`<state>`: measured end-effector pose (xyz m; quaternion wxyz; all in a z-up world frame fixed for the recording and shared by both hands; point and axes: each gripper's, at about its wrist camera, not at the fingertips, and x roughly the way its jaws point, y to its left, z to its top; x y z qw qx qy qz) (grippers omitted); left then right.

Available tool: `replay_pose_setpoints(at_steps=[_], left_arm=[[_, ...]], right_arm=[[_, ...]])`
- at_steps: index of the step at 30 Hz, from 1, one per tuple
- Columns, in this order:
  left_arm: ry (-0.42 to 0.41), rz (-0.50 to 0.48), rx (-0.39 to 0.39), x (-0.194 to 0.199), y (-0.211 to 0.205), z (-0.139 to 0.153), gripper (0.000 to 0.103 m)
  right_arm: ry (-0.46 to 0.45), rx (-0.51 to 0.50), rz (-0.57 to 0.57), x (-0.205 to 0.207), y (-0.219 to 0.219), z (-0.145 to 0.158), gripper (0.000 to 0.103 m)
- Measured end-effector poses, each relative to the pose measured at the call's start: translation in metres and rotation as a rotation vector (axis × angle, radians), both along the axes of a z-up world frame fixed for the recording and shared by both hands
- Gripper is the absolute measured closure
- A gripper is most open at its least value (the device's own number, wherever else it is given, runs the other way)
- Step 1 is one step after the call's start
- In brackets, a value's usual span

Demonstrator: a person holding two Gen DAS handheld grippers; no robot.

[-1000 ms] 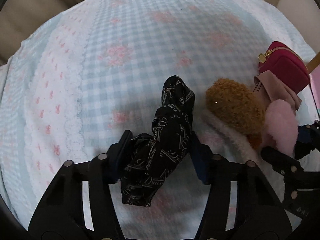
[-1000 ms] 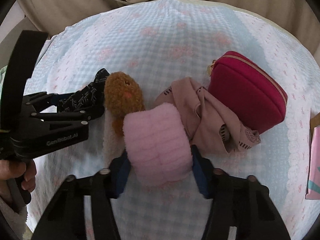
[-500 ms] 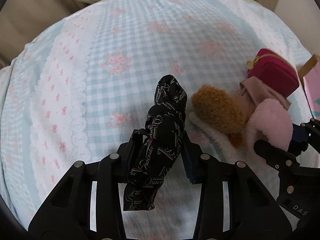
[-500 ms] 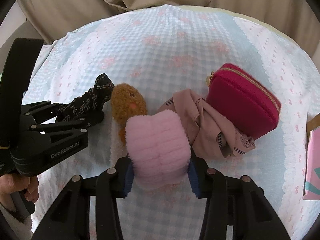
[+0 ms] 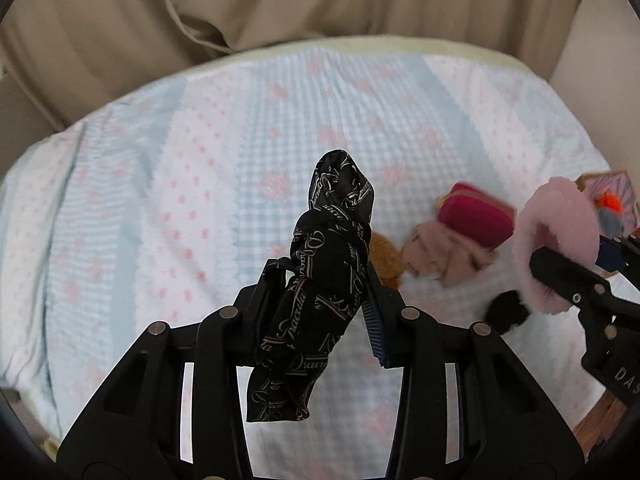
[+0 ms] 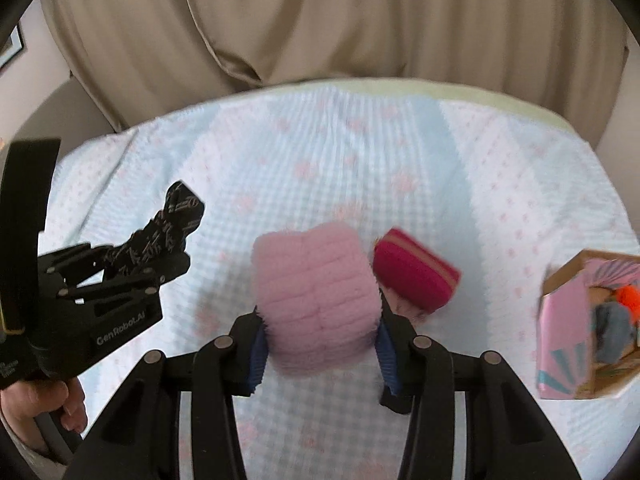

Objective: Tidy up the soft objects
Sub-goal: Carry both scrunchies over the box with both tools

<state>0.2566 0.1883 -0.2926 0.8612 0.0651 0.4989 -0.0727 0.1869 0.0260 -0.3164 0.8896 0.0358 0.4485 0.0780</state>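
L gripper [image 5: 326, 300] has its fingers pinching a black scarf [image 5: 320, 280] w/ pale script print; scarf is twisted into a rope, top end sticking up past the fingers, bottom end hanging loose below them, all of it clear of the bed [image 5: 160, 200]; from the R wrist view the same scarf [image 6: 168, 232] pokes out of the L gripper [image 6: 160, 256] over the bed's left side, a hand [image 6: 52, 404] gripping the handle below.

R gripper [image 6: 318, 328] has its fingers pressed into the sides of a pink fluffy roll [image 6: 316, 292]; roll is squeezed between the blue pads [image 6: 256, 356], held above the bed [image 6: 360, 152]; in the L wrist view the roll [image 5: 560, 236] and R gripper [image 5: 568, 272] sit at far right, roll looks lifted off the cover.

On the bed near the right side: a red pouch [image 5: 476, 220] w/ gold zip, a dusty-pink cloth [image 5: 448, 260] bunched against its near side, touching; a brown plush toy [image 5: 386, 256] just beside the cloth, partly hidden behind the scarf; something small and black [image 5: 506, 312] near the R gripper, too blurred to tell. Pouch [image 6: 416, 276] shows again just right of the roll.

At the right edge a pink box [image 6: 576, 320] lies open-faced, w/ grey and orange soft bits inside; beige curtain [image 6: 320, 20] hangs behind the far edge; bed cover is pale blue check w/ pink flowers.
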Motion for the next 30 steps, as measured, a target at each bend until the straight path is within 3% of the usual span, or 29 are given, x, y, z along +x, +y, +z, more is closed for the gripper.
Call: replay_pose_setpoints(at_steps=[7, 15, 21, 30], left_arm=[[-0.073, 0.082, -0.025, -0.039, -0.021, 0.098, 0.067], [-0.147, 0.089, -0.073, -0.081, -0.081, 0.171, 0.067], [-0.166, 0.059, -0.106, -0.101, -0.154, 0.191, 0.067], [-0.123, -0.026, -0.142, -0.109, -0.285, 0.174, 0.067]], right_arm=[[-0.072, 0.031, 0.013, -0.035, -0.027, 0.085, 0.061], [-0.145, 0.032, 0.002, -0.080, -0.089, 0.153, 0.061], [-0.184, 0.031, -0.049, -0.102, -0.159, 0.177, 0.061], [-0.148, 0.018, -0.155, -0.115, -0.283, 0.171, 0.061]])
